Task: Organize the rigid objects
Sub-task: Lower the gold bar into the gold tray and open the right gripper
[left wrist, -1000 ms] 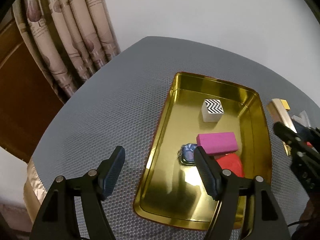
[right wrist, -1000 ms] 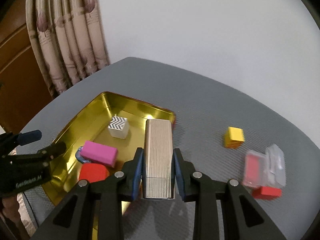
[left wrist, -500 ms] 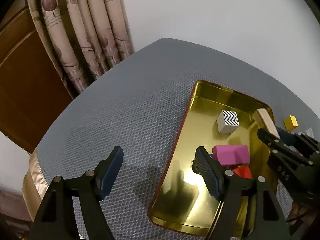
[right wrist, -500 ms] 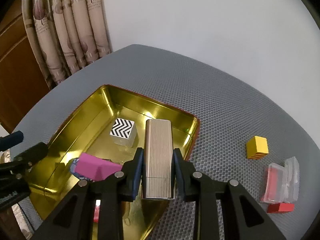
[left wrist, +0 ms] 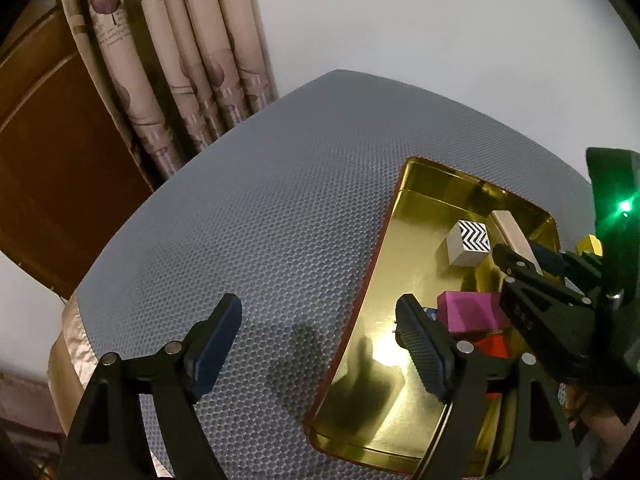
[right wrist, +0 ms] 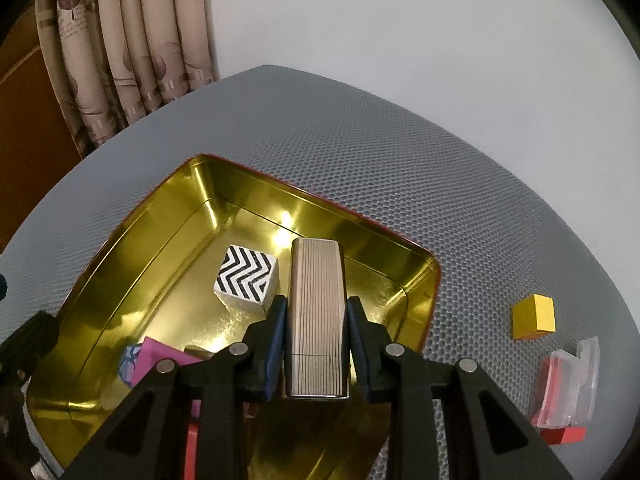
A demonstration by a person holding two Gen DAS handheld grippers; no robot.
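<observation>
Carrying a ribbed metal case (right wrist: 317, 320), the right gripper (right wrist: 316, 344) hangs over the far right part of the gold tin tray (right wrist: 120, 264), both pads clamped on the case's long sides. The left gripper (left wrist: 320, 344) hovers at the tray's near left rim; its jaws have just been opening and stand wide apart with nothing between them.

Progress, as judged from the layout: roughly halfway or a little more. Already inside the tray lie a zigzag-patterned cube (right wrist: 247, 280), a magenta block (left wrist: 472, 312), a red block (left wrist: 492, 346) and a small blue patterned item (right wrist: 129, 362) whose nature cannot be told. The case is over the tray but not yet set down. On the grey mat (right wrist: 360, 152), well to the right of the tray, there remain a yellow cube (right wrist: 534, 317), a clear hinged plastic box (right wrist: 568, 384) and, just beside it at its near edge, a flat red piece (right wrist: 562, 434).

Materials and shapes: the tray is a shallow rounded rectangle of mirror-bright gold metal with a red outer edge. The case is a slim oblong in pale brushed metal with fine lengthwise grooves. Cubes and blocks are matte and sharp-cornered. The mat bears a fine honeycomb texture.
</observation>
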